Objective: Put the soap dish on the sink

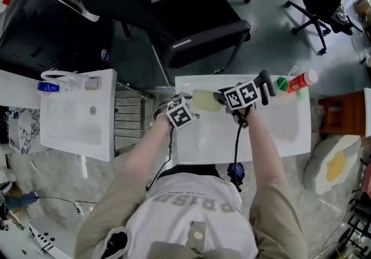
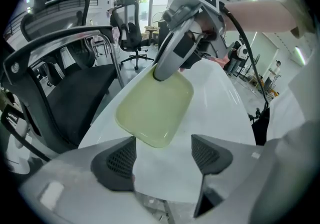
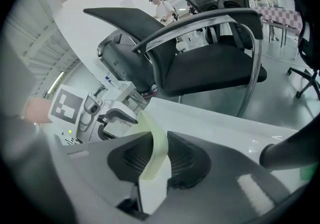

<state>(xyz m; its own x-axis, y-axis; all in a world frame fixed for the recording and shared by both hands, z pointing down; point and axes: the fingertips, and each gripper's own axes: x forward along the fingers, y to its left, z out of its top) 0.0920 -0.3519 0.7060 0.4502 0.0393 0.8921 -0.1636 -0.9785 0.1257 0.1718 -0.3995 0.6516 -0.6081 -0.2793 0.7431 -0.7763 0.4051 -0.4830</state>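
Observation:
The soap dish (image 1: pixel 206 100) is a pale yellow-green shallow tray with rounded corners. It hangs over the back left part of the white sink (image 1: pixel 272 136). My right gripper (image 1: pixel 219 99) is shut on the dish's right edge; in the right gripper view the thin rim (image 3: pixel 152 153) stands clamped between the two dark pads. In the left gripper view the dish (image 2: pixel 156 105) shows whole, with the right gripper (image 2: pixel 164 71) gripping its far end. My left gripper (image 2: pixel 162 160) is open just in front of the dish's near edge and does not touch it. In the head view the left gripper (image 1: pixel 194 113) sits at the dish's left.
A black faucet (image 1: pixel 265 85), a green bottle (image 1: pixel 282 84) and a red bottle (image 1: pixel 301 80) stand at the sink's back right. A black office chair (image 1: pixel 174 14) stands close behind the sink. A second white sink (image 1: pixel 78 116) stands at the left, an orange stool (image 1: pixel 342 114) at the right.

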